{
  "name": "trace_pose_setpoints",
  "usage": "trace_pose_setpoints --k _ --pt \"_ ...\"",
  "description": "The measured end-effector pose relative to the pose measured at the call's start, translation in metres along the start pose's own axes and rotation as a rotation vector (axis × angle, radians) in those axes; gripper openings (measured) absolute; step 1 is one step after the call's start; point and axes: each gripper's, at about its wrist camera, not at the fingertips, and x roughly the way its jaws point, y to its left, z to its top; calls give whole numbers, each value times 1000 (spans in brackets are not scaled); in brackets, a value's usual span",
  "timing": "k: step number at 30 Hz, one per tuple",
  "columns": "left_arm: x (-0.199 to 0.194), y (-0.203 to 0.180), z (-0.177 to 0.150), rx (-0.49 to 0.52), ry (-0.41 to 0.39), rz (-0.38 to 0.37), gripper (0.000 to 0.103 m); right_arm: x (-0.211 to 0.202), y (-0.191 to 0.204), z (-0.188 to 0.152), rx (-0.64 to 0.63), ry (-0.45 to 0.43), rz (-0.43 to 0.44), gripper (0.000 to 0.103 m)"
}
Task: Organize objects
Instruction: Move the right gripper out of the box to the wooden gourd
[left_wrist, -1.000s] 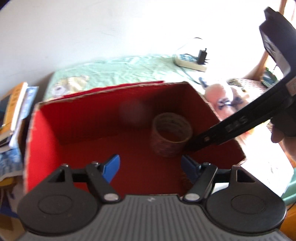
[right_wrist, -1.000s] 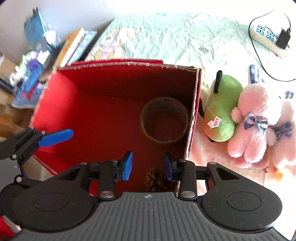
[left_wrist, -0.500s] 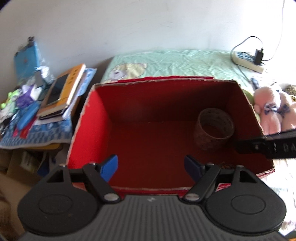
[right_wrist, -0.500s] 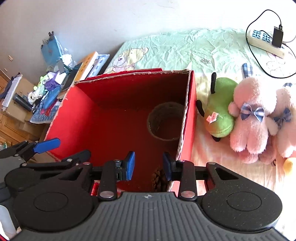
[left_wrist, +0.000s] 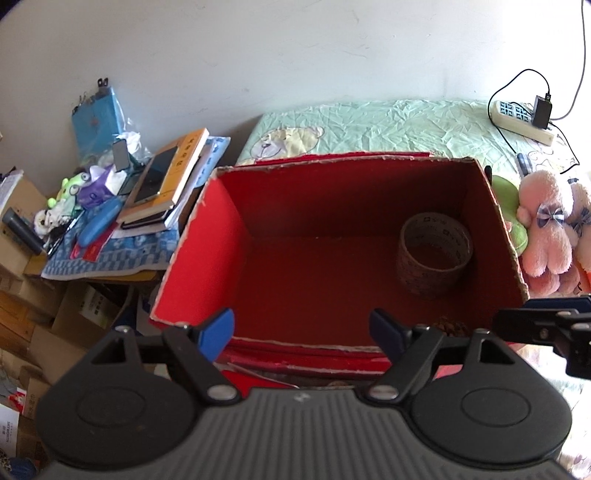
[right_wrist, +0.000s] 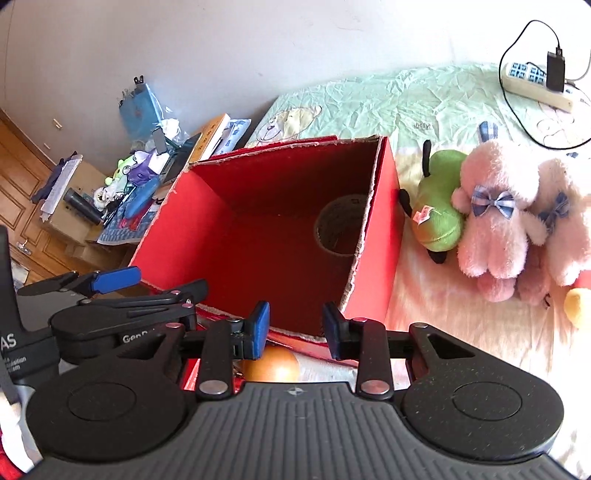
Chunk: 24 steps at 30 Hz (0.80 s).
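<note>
Both tools have pulled back and up from the box over the last second: the left tool (left_wrist: 303, 332) hangs wide open and empty above the near rim, and the right tool (right_wrist: 295, 328), which a second ago reached down inside, is now out over the near right corner, its jaws a little apart and gripping nothing. That reads as a drop-off finished, with the hands free for the next item. The red box (left_wrist: 199, 251) sits on the bed and holds a tape roll (left_wrist: 436, 254) at its right wall and a pinecone (left_wrist: 450, 326) by the near wall. Just right of the box lie a green plush (right_wrist: 439, 210) and pink plushes (right_wrist: 495, 221), probably the next to go in. An orange ball (right_wrist: 273, 365) lies just under the right tool, before the box. The box's right wall stands between the tool and the plushes. A power strip (right_wrist: 535, 85) and its cable lie well behind.
</note>
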Motion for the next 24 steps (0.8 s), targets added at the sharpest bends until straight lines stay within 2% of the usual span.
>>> trace_pose_setpoints --k 14,24 --pt "-12 -11 -13 3 -2 79 84 -5 2 -21 -42 24 37 35" --pt "-8 -12 -24 12 29 71 88 7 -1 -31 -29 53 -3 36"
